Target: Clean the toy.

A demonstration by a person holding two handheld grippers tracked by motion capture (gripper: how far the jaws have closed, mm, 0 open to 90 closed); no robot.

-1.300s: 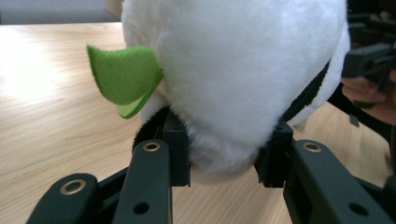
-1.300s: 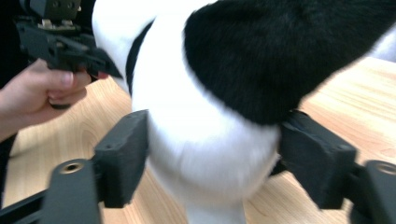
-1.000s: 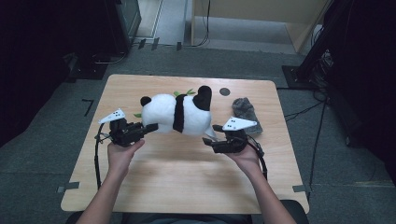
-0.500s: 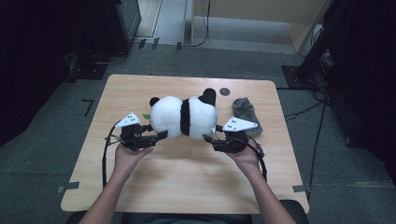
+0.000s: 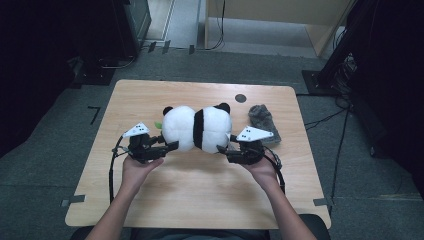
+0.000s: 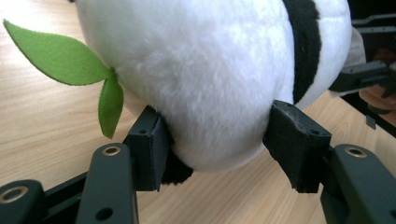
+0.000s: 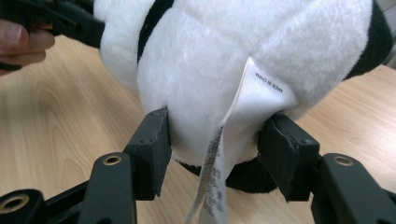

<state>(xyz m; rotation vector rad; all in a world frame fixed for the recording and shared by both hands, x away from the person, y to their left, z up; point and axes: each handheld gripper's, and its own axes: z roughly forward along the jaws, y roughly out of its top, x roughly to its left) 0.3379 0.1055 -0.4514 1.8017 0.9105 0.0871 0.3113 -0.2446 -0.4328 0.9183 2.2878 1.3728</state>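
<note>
A wooden table (image 5: 190,200) stands on a grey floor in a dark room. From the high view, a soft toy panda (image 5: 197,127) lies in the middle of the table. The left gripper (image 5: 167,146) is at the panda's left end and the right gripper (image 5: 222,149) is at its right end. A person's hands hold both tools from the near side. A grey cloth (image 5: 262,120) lies just to the right of the panda, close to the right gripper. A small dark round spot (image 5: 240,98) sits on the table behind it.

In the left gripper view, the left gripper (image 6: 219,140) has its two black jaws on both sides of the panda's (image 6: 210,70) white fluffy end. The pads press into the fur, so it is clamped on the toy. The jaws have just closed in a bit. Two green felt leaves (image 6: 74,70) stick out from the panda's side.

In the right gripper view, the right gripper (image 7: 212,140) also squeezes the panda (image 7: 224,60) between its two jaws. A white tag (image 7: 243,121) hangs down from the toy between the pads.
</note>
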